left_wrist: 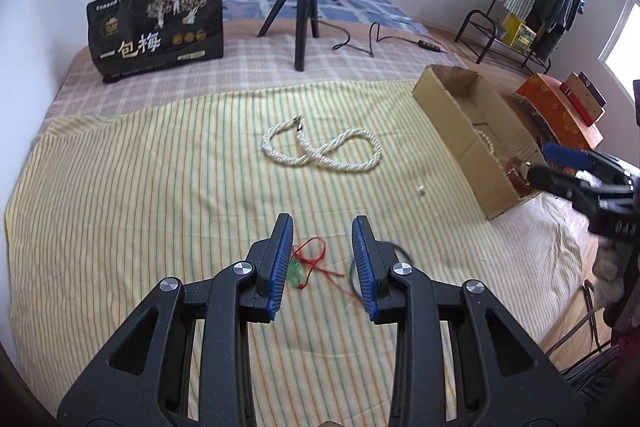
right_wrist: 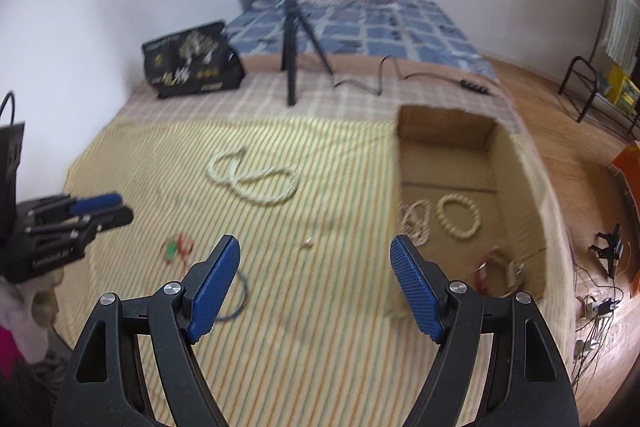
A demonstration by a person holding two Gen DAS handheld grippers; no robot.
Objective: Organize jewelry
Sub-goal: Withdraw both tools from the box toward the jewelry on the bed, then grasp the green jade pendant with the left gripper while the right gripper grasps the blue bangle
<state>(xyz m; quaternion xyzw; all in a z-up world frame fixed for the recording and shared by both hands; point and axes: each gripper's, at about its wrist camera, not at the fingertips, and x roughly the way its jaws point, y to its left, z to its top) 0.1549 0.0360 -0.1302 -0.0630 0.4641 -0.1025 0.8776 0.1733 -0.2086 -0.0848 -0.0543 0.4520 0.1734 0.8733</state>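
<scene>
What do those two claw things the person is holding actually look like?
Both the left gripper and the right gripper are matte black plastic frames with triangular cut-outs and silver pivot screws. Each has two fingers faced with ribbed blue pads. No cables run along them here.

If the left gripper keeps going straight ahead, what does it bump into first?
Probably the red string with the green charm, lying on the striped cloth between the open left gripper's fingertips. Beyond it lies the pearl necklace. Depth is uncertain.
</scene>
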